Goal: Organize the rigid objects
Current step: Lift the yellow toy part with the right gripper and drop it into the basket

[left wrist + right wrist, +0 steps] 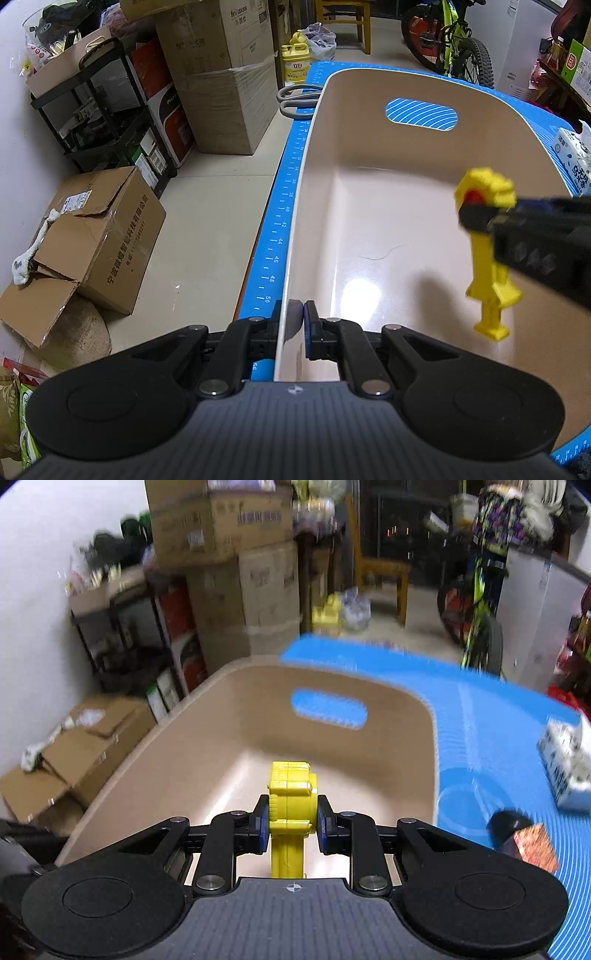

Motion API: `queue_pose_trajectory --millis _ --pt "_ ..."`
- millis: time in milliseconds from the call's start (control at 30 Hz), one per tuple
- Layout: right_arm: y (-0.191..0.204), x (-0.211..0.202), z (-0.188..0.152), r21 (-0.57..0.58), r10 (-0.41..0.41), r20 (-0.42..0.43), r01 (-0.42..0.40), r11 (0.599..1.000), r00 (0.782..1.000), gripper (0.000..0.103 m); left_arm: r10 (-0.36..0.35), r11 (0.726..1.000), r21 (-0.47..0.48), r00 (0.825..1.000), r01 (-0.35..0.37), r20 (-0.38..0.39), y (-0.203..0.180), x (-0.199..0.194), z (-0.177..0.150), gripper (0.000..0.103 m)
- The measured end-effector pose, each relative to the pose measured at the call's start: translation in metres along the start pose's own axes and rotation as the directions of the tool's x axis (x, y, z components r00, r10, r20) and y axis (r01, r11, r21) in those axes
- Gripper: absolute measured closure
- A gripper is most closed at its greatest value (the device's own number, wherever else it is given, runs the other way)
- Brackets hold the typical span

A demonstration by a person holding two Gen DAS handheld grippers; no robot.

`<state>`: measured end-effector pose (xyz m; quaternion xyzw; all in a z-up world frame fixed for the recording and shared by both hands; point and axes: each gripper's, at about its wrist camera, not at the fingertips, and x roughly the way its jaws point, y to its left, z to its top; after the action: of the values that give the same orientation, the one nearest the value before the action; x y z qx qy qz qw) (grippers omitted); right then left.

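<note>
Both views are lit evenly by indoor overhead light, which is mirrored as a bright white glare patch on the glossy floor of the beige bin, where a soft dark shadow is also cast beneath the yellow toy. The left wrist view is rendered sharp, though straight lines such as the edge of the blue mat are bowed by fisheye distortion and the corners are darkened. The right wrist view is smeared by motion blur across the background boxes and mat, while the gripper body close to the lens is kept crisp.
</note>
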<state>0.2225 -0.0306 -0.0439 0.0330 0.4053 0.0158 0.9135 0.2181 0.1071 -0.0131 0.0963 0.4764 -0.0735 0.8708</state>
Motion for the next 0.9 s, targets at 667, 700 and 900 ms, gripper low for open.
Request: queue_pose_trajectory --millis 667,700,900 --pt "0.000 0.022 -0.003 0.012 -0.012 -0.145 0.014 1.000 0.989 0.054 0.002 1.000 0.007 1.000 -0.002 -0.008 -0.002 0.000 0.001 0.092" --pt "0.001 0.020 -0.003 0.003 -0.023 -0.135 0.023 1.000 0.991 0.053 0.001 1.000 0.006 1.000 -0.001 -0.008 -0.001 0.000 0.001 0.092" --pt "-0.004 -0.012 0.006 0.003 -0.036 -0.047 0.036 0.999 0.998 0.039 0.000 1.000 0.004 1.000 0.000 -0.010 0.000 0.000 0.001 0.092"
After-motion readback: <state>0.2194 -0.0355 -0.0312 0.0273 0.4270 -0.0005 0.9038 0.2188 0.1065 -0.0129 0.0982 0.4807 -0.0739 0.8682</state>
